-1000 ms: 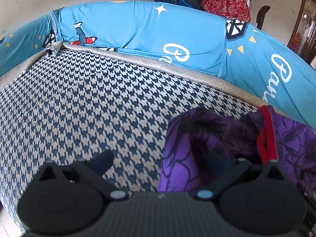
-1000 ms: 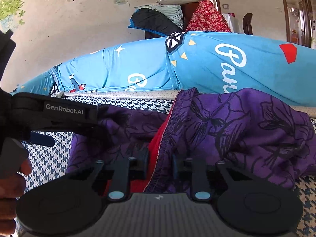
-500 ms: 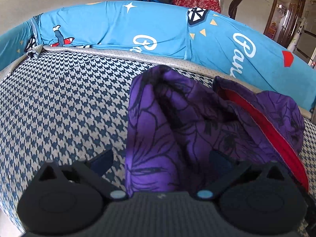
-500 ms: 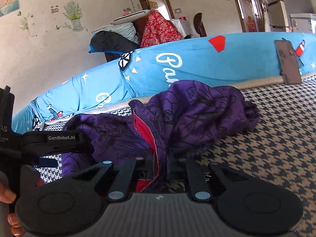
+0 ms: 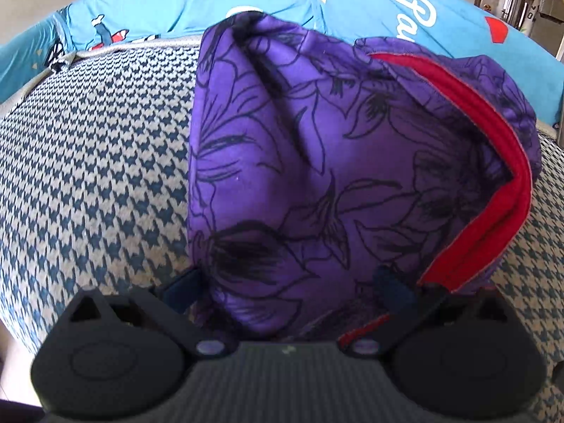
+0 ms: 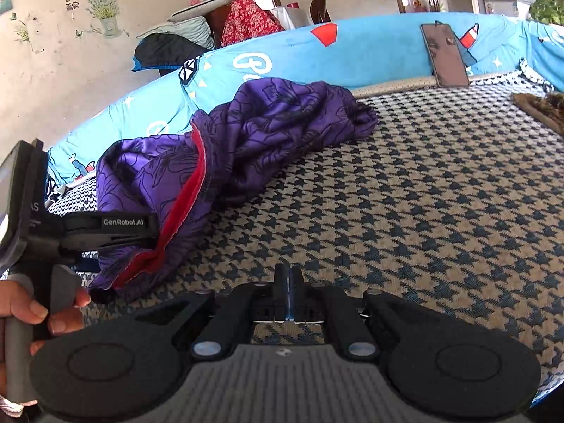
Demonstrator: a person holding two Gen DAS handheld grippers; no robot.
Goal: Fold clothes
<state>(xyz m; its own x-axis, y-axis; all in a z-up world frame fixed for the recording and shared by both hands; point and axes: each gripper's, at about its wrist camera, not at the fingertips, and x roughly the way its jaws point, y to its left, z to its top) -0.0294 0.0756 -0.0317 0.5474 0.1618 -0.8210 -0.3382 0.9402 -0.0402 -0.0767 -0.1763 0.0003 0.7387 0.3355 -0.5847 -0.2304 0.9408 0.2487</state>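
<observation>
A crumpled purple garment (image 5: 317, 162) with black flower outlines and a red trim (image 5: 493, 204) lies on the houndstooth-covered surface (image 5: 88, 162). My left gripper (image 5: 285, 289) stands open and wide, with the near end of the cloth bunched between its fingers. In the right wrist view the garment (image 6: 268, 130) lies to the left, and the left gripper (image 6: 151, 239), held by a hand (image 6: 24, 313), reaches into its near end. My right gripper (image 6: 289, 289) is shut, fingers pressed together with nothing between them, over bare cover to the right of the garment.
A blue printed bolster (image 6: 370, 49) runs along the far edge. A dark phone (image 6: 446, 54) leans against it. A brown object (image 6: 543, 109) lies at the right edge. Clothes are piled on furniture (image 6: 243, 17) behind. The cover's edge drops off at the lower left (image 5: 14, 317).
The right gripper, which held the red trim, has come off it, swung right and closed empty. The left gripper moved right and down until the garment lay between its fingers.
</observation>
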